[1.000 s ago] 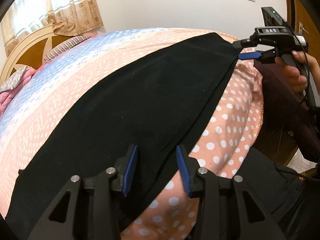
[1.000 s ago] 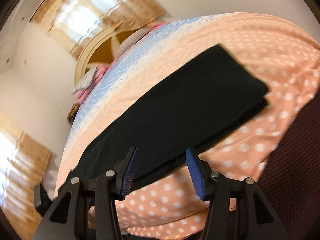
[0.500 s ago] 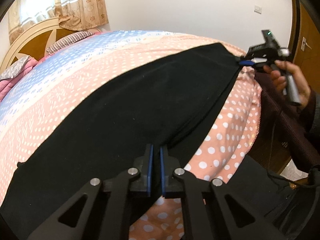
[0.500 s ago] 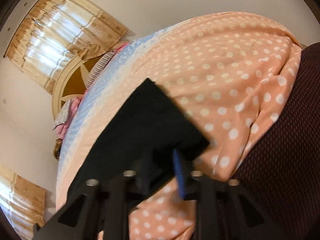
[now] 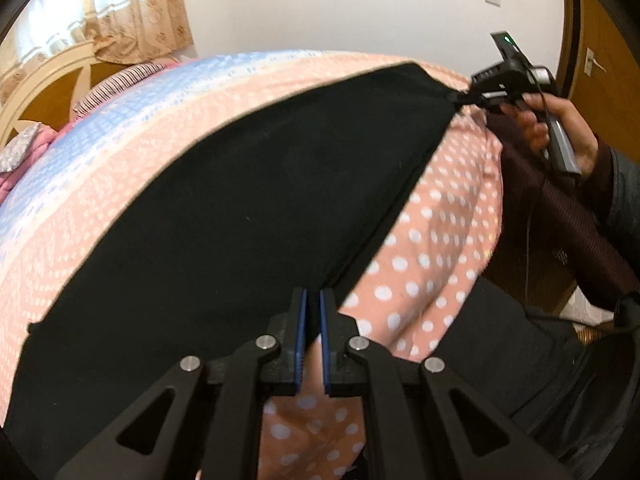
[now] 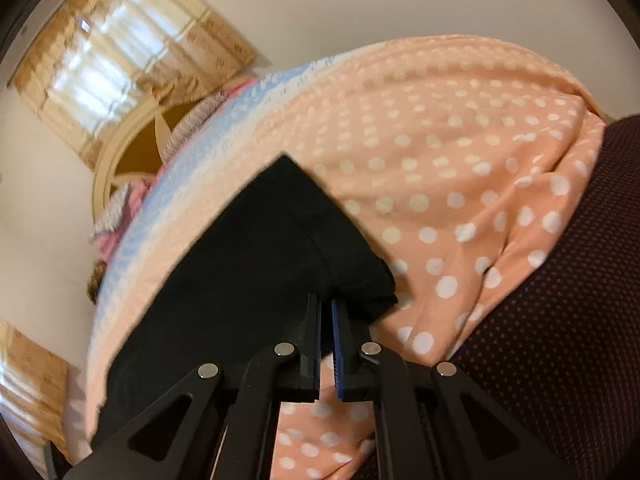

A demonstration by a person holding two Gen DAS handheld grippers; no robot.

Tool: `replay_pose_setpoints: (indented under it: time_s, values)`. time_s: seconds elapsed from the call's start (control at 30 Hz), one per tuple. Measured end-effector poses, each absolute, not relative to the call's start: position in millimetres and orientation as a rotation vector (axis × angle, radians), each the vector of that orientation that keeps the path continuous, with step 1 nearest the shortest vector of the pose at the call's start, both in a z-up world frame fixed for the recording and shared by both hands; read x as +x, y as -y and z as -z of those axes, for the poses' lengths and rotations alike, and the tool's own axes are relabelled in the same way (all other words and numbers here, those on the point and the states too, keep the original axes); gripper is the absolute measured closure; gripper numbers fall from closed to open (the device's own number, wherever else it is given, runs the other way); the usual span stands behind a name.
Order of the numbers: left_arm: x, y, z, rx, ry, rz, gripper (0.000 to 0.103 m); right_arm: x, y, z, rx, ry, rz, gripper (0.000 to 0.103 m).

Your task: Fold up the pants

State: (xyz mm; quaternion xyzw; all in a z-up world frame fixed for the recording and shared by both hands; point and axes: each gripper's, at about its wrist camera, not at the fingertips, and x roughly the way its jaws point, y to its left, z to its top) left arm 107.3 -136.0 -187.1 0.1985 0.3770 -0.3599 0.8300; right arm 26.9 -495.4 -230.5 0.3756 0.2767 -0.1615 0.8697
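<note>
Black pants lie flat across bed, long strip running diag from near-left to far-right corner. L gripper clenched on near long edge of pants, fabric pinched between blue pads. R gripper clenched on pants' end corner near bed's side edge; in L wrist view it shows at far right, hand on handle. Polka-dot bedspread w/ peach bare area right of pants, blue band beyond far long edge. Dark maroon mesh fabric beside bed edge. Room: headboard, curtains, white wall, wooden door at right.
</note>
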Motion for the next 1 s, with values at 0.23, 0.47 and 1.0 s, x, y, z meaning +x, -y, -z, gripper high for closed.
replay_pose_setpoints:
  time_s: [0.23, 0.47, 1.0]
  values:
    - [103.2, 119.5, 173.8, 0.329, -0.779, 0.775, 0.096, 6.7, 493.6, 205.9, 0.712, -0.513, 0.462, 0.071]
    - [111.0, 122.6, 163.9, 0.262, -0.744, 0.8, 0.092, 35.8, 415.7, 178.2, 0.527, -0.505, 0.207, 0.07]
    - [108.1, 102.3, 174.5, 0.189, -0.773, 0.717, 0.061, 46.3, 408.5, 198.6, 0.481, -0.583, 0.136, 0.07]
